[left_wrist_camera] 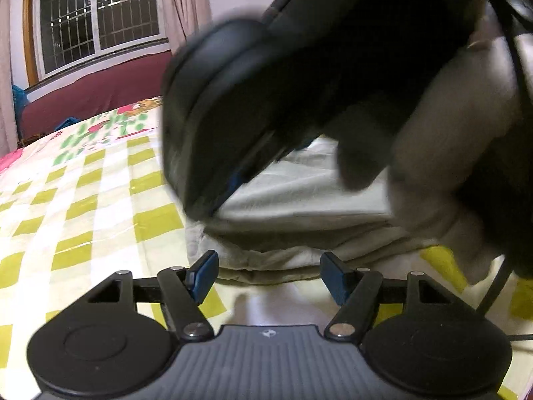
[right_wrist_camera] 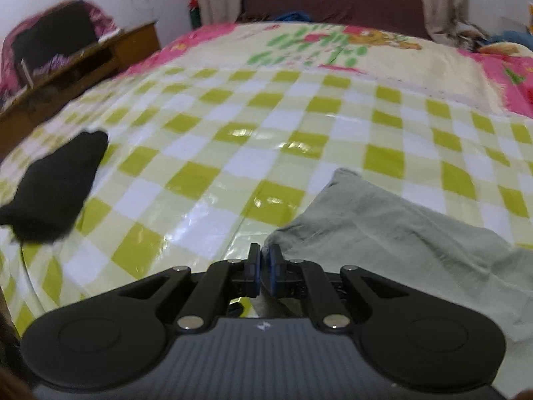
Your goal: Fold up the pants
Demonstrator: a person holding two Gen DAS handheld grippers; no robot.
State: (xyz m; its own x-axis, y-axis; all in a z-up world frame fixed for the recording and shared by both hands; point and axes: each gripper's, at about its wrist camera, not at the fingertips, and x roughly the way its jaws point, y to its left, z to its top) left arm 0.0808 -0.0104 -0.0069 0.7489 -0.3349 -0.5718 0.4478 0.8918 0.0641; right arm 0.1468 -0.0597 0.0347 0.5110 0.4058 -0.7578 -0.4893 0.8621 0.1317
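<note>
Right wrist view: checked yellow-white plastic sheet is covering the bed, glossy, likely slippery. Pale grey-green pants are lying at 4 o'clock, folded into a soft, matte, wrinkled stack; probably light, limp, sliding easily on the sheet. Best hold looks like a corner or folded edge, all layers together. Black cloth is sitting at 9 o'clock. Right gripper is pinching the pants' near corner, blue pads closed on fabric. Left gripper is hanging wide open, empty, just short of the stack's near edge.
</note>
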